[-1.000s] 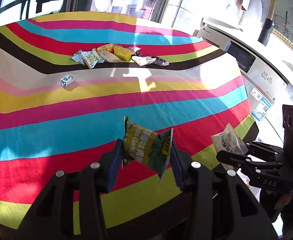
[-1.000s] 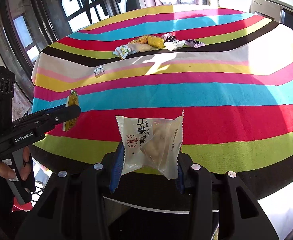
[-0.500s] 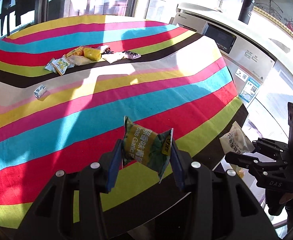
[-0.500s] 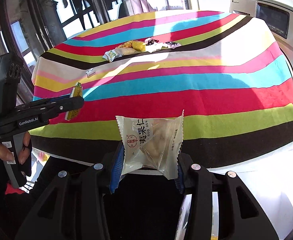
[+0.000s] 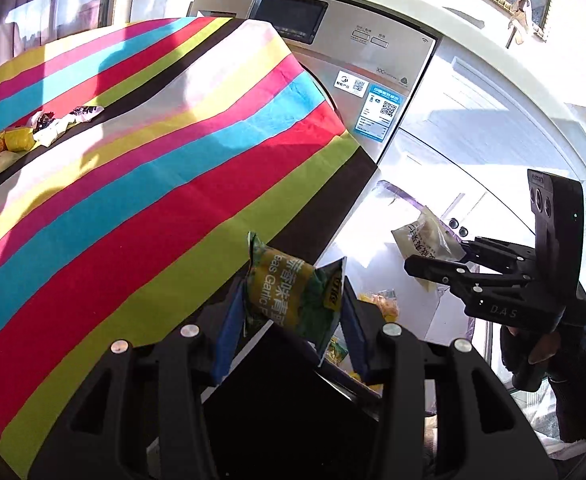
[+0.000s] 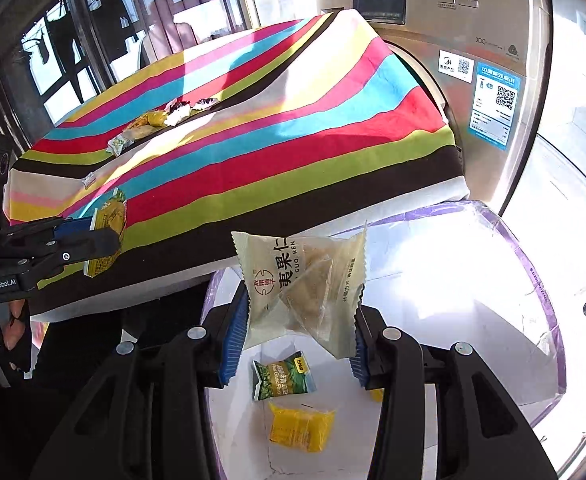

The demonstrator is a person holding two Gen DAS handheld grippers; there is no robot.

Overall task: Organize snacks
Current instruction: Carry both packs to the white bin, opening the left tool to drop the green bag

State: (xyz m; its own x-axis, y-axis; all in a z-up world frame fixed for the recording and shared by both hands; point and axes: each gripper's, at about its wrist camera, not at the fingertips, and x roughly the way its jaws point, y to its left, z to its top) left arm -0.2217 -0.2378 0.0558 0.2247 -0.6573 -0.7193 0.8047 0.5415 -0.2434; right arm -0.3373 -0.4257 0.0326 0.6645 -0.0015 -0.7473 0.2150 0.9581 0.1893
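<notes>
So partway through I'd say, definitely not near done. The right claw (image 6: 299,312) is pinching a clear-ish white date-nut packet (image 6: 303,280) and hangs right over the purple-rimmed bin (image 6: 533,264) that sits on the floor just off the desk (image 6: 253,136) edge. Inside the bin there's already a green garlic-pea packet (image 6: 283,374) and a yellow packet (image 6: 301,426) toward 6 o'clock, so a few snacks are sorted. The left claw (image 5: 289,320) is pressed onto its own green pea packet (image 5: 293,296), sitting near the desk's near corner, beside the bin rather than over it as far as I can tell. Still left: both held packets need dropping, plus the whole snack pile (image 6: 161,120) up at 10 o'clock on the striped cloth, and one small box (image 6: 89,179) apart from it.
</notes>
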